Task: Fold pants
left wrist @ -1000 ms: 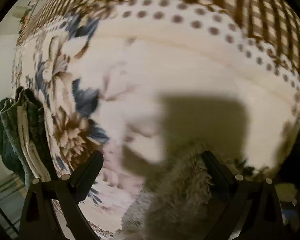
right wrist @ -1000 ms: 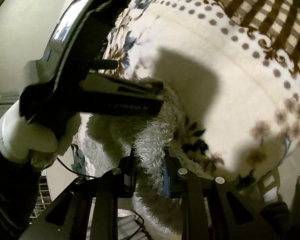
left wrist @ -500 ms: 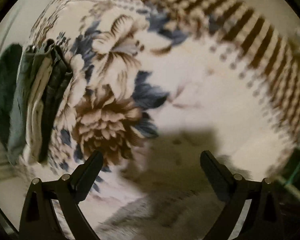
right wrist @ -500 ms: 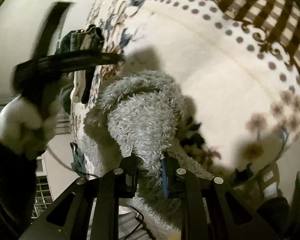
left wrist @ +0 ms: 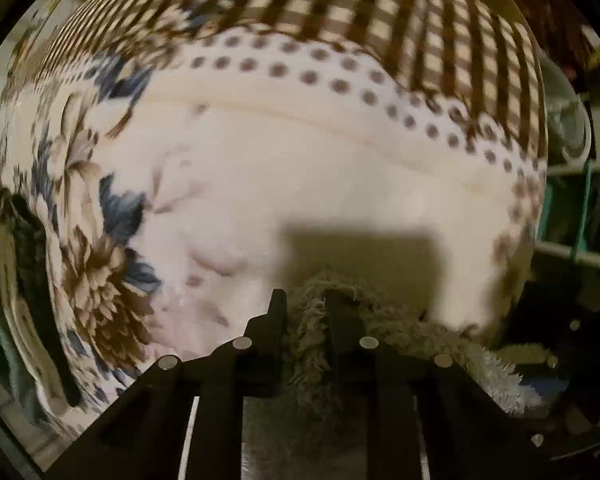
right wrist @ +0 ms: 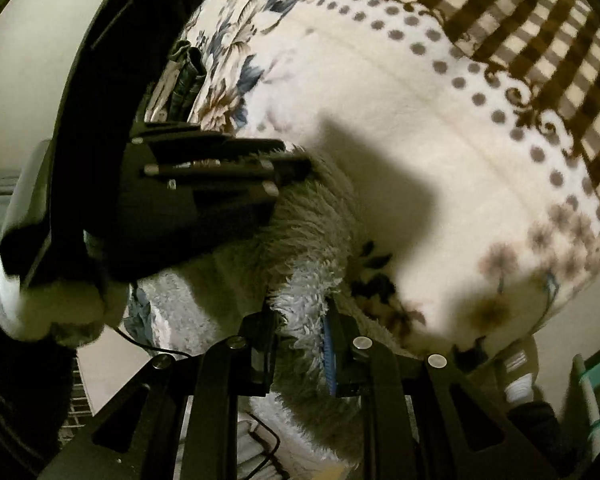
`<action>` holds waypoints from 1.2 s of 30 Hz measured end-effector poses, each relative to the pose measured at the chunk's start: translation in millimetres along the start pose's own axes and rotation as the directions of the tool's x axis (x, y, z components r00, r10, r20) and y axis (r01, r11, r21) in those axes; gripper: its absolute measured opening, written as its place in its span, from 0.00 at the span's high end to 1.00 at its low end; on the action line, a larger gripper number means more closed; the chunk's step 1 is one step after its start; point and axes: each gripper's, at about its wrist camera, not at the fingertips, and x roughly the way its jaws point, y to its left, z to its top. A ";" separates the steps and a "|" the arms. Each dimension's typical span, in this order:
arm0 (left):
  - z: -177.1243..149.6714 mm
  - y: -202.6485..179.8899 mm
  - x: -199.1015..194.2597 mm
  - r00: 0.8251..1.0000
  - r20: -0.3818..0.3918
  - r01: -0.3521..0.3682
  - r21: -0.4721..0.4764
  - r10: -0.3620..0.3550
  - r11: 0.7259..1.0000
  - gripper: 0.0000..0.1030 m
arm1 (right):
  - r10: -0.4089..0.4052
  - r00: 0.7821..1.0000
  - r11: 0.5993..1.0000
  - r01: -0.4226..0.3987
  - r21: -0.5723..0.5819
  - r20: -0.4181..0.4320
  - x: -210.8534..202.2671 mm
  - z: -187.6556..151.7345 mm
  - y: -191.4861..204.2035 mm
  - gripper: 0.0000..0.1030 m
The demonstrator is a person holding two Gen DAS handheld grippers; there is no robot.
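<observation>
left gripper (left wrist: pixel 305 312): jaws closing on fleece pants (left wrist: pixel 312 344), lower centre.
right gripper (right wrist: pixel 298 322): clamped on the same edge, just beside.

Left gripper (left wrist: pixel 306 320) pointed down, jaws closing, with a fold of the fluffy grey pants (left wrist: pixel 308 344) between them. Seen from the right wrist as a dark frame held in a white-gloved hand (right wrist: pixel 48 300), dark sleeve below. Right gripper (right wrist: pixel 300 340) angled downward, jaws narrow and pressed on a ridge of the same fabric.
</observation>
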 end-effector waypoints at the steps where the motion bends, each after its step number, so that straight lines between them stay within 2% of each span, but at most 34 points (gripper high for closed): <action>1: 0.3 7.2 0.0 1.000 0.004 0.013 -0.008 -0.013 1.000 0.87 | 0.002 1.000 1.000 -0.002 -0.003 0.001 0.1 -0.7 1.9 0.82; 2: 0.9 13.2 2.4 1.000 0.001 0.020 -0.018 -0.020 1.000 0.87 | 0.004 1.000 1.000 -0.004 -0.004 0.002 0.3 -0.7 2.9 0.82; 3: 1.6 20.1 5.4 1.000 -0.004 0.018 -0.035 -0.019 0.999 0.97 | 0.001 1.000 1.000 -0.001 -0.005 0.002 0.3 -0.9 5.4 0.82; 5: -1.3 43.1 14.5 0.997 -0.014 -0.079 -0.037 0.078 0.996 1.00 | 0.003 1.000 1.000 -0.003 -0.011 -0.011 3.1 -2.6 10.4 0.83; 7: -3.4 70.4 20.0 0.999 -0.033 -0.031 -0.136 0.026 0.990 0.99 | 0.000 1.000 1.000 0.000 -0.015 -0.011 3.4 -5.6 11.5 0.83; 9: -5.9 89.0 17.7 0.999 -0.031 -0.039 -0.188 0.034 0.981 0.98 | 0.003 1.000 1.000 -0.004 -0.009 -0.013 4.8 -7.6 11.4 0.83; 11: -10.2 107.4 7.6 1.000 -0.005 -0.013 -0.270 0.012 0.963 0.98 | 0.010 1.000 1.000 -0.010 0.005 -0.007 6.1 -7.0 9.8 0.83; 14: -23.3 125.8 -14.3 0.995 0.078 0.083 -0.400 -0.056 0.913 0.97 | 0.017 0.999 0.999 -0.015 0.048 -0.029 13.0 -1.9 2.1 0.75; 15: -30.9 128.6 -21.9 0.991 0.107 0.122 -0.449 -0.082 0.885 0.92 | 0.033 0.997 0.998 -0.029 0.063 -0.069 17.2 1.1 -2.0 0.71; 17: -45.6 127.7 -32.0 0.984 0.146 0.166 -0.512 -0.105 0.843 0.79 | 0.048 0.992 0.998 -0.042 0.050 -0.115 15.2 6.3 -6.0 0.56; 18: -55.0 122.2 -37.9 0.979 0.172 0.183 -0.539 -0.106 0.822 0.69 | 0.044 0.993 0.998 -0.039 0.042 -0.109 10.2 8.7 -8.2 0.47; 19: -66.4 117.0 -43.1 0.976 0.196 0.193 -0.569 -0.096 0.799 0.58 | 0.039 0.995 0.999 -0.036 0.038 -0.088 0.1 12.4 -11.6 0.43; 20: -76.4 111.1 -46.7 0.974 0.211 0.198 -0.593 -0.087 0.780 0.52 | 0.043 0.997 0.998 -0.040 0.040 -0.066 -10.0 16.9 -15.9 0.43; 21: -86.2 101.8 -50.0 0.972 0.223 0.203 -0.620 -0.079 0.758 0.42 | 0.039 0.998 0.998 -0.037 0.043 -0.040 -19.5 23.0 -19.9 0.43; 22: -98.4 95.1 -48.7 0.971 0.228 0.203 -0.651 -0.067 0.732 0.38 | 0.021 1.000 0.999 -0.020 0.036 -0.019 -25.7 29.2 -21.9 0.41; 24: -114.8 87.0 -43.4 0.969 0.235 0.219 -0.695 -0.071 0.685 0.38 | -0.039 0.999 0.999 0.039 -0.005 0.009 -30.9 49.6 -22.4 0.40; 26: -125.5 76.7 -34.7 0.967 0.235 0.240 -0.733 -0.095 0.637 0.38 | -0.059 0.998 0.996 0.059 -0.070 -0.010 -22.5 66.6 -17.8 0.40; 28: -136.1 62.3 -33.2 0.967 0.232 0.246 -0.753 -0.103 0.610 0.38 | -0.090 0.993 0.981 0.075 -0.177 -0.078 0.4 84.3 -7.5 0.43; 29: -139.8 57.6 -30.0 0.965 0.236 0.258 -0.760 -0.118 0.597 0.38 | -0.120 0.989 0.969 0.099 -0.227 -0.085 8.9 89.5 -1.4 0.45; 32: -149.6 45.5 -31.3 0.972 0.218 0.225 -0.768 -0.085 0.600 0.38 | -0.178 0.981 0.919 0.137 -0.369 -0.082 33.3 102.4 18.8 0.52; 34: -155.5 38.5 -34.5 0.978 0.202 0.187 -0.778 -0.043 0.600 0.38 | -0.250 0.966 0.905 0.210 -0.371 -0.064 44.4 112.2 24.3 0.54; 36: -161.7 32.1 -37.6 0.979 0.200 0.178 -0.794 -0.026 0.581 0.38 | -0.209 0.976 0.936 0.179 -0.305 -0.068 39.3 120.4 22.0 0.54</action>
